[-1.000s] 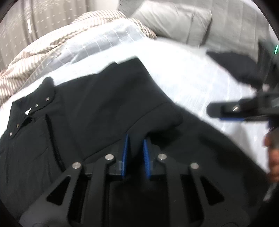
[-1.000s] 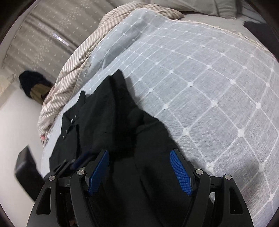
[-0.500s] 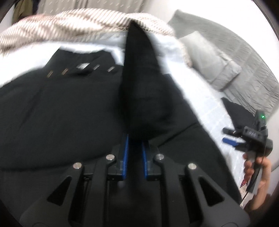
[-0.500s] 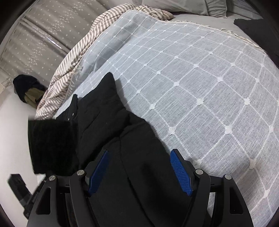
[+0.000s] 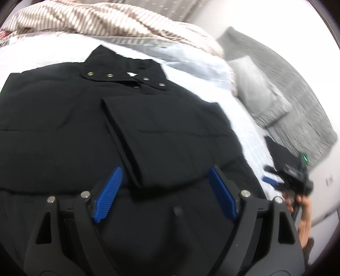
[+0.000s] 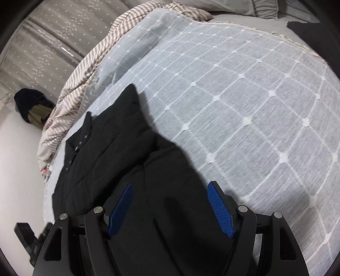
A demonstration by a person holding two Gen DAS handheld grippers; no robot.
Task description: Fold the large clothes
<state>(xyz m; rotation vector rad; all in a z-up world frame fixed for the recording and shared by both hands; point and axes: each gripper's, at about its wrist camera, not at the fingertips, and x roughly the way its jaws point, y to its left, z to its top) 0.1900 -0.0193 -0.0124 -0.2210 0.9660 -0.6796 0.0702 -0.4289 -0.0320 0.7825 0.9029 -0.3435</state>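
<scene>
Black padded jacket [image 5: 70, 131] on bed [image 6: 244, 106]: soft, bulky, likely springy. Sleeve [image 5: 167, 135] folded across chest. Left claw [image 5: 167, 194], right claw [image 6: 170, 207] both spread, empty. Pinch hem edge.

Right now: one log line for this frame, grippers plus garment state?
left gripper: open, empty, over sleeve | right gripper: open, empty | black jacket: flat on bed | sleeve: folded across jacket front

Home bedroom. Work surface was a bed with a pale grid-pattern bedspread [image 6: 244, 102], a rumpled striped blanket [image 5: 110, 19] and grey pillows [image 5: 259, 89] at its head. Star-dotted curtains [image 6: 48, 36] hung behind it.
</scene>
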